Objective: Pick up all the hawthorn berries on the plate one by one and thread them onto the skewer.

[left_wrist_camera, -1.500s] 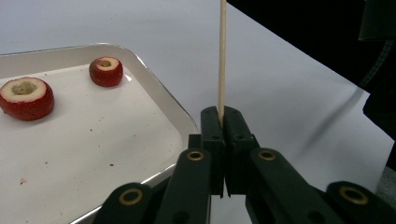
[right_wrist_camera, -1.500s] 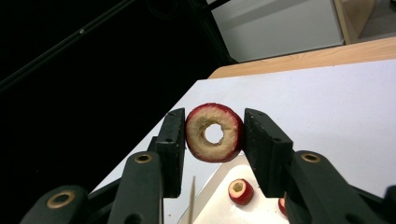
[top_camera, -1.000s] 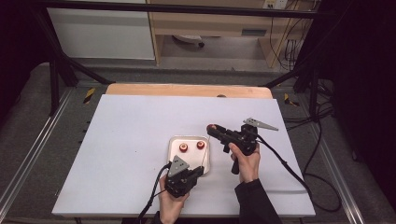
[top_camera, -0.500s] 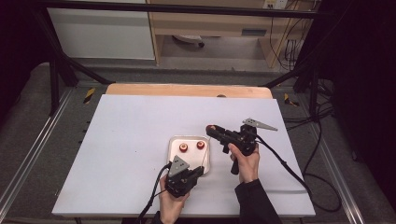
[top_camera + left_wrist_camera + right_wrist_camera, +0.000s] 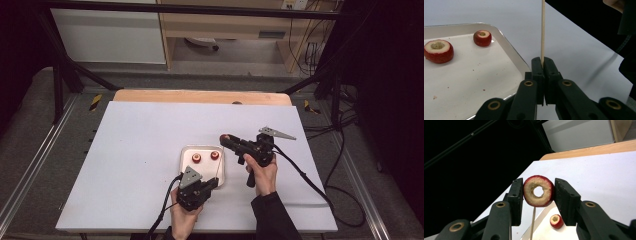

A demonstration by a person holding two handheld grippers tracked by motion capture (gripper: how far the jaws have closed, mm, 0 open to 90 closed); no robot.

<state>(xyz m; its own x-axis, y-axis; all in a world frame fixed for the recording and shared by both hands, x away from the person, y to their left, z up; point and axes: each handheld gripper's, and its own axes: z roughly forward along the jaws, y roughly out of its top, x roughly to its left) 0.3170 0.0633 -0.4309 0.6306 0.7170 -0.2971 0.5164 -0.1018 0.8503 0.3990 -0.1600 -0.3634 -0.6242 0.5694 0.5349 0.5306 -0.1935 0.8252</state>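
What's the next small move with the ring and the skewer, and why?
Probably lower the right gripper so the ring slides onto the skewer. Its hole faces open between the pads, and the left gripper holds the skewer upright just below it.

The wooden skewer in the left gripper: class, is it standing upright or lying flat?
Upright. The left gripper is shut on the skewer at its lower end, and the stick rises straight up beside the tray.
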